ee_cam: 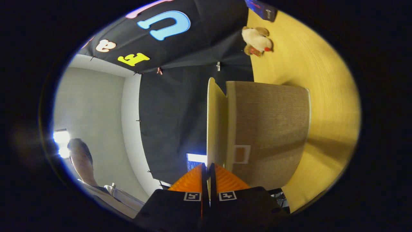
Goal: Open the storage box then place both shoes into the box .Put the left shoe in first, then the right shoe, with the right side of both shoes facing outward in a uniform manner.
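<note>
The view is rolled on its side. A brown fabric storage box (270, 129) with a small white label frame stands on the yellow wooden table (322, 80). Its cream lid (214, 122) shows edge-on, standing slightly off the top of the box. My gripper (209, 170) is shut on the near edge of the lid, one finger pressing on each face. The inside of the box is hidden by the lid.
A white and tan plush toy (257, 40) lies on the table beyond the box, with a dark carton (265, 11) further off. A person (80, 158) in a light shirt stands beside the booth. A lit screen (194, 159) glows behind the fingers.
</note>
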Tool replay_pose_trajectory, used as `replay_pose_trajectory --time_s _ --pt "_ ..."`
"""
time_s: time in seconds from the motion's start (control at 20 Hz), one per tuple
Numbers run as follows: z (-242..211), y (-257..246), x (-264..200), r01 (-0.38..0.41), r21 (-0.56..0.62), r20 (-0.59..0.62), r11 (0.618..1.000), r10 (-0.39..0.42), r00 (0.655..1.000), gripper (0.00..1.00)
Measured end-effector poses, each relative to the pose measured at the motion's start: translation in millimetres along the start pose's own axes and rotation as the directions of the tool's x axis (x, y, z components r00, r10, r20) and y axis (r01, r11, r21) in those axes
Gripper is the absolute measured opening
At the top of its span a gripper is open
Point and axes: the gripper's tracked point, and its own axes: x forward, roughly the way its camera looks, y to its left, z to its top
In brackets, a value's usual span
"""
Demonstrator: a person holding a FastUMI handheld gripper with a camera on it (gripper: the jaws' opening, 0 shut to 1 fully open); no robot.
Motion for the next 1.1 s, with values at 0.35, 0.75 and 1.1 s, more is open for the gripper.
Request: replay_pose_trajectory --time_s 0.35,0.75,1.1 --pt "3 64 54 0.086 -0.174 0.111 0.981 -0.067 0.992 0.05" --pt "3 103 137 0.198 -0.379 0.189 0.904 -0.134 0.973 0.08" --pt "-3 106 202 0.216 -0.414 0.17 0.884 -0.158 0.973 0.1"
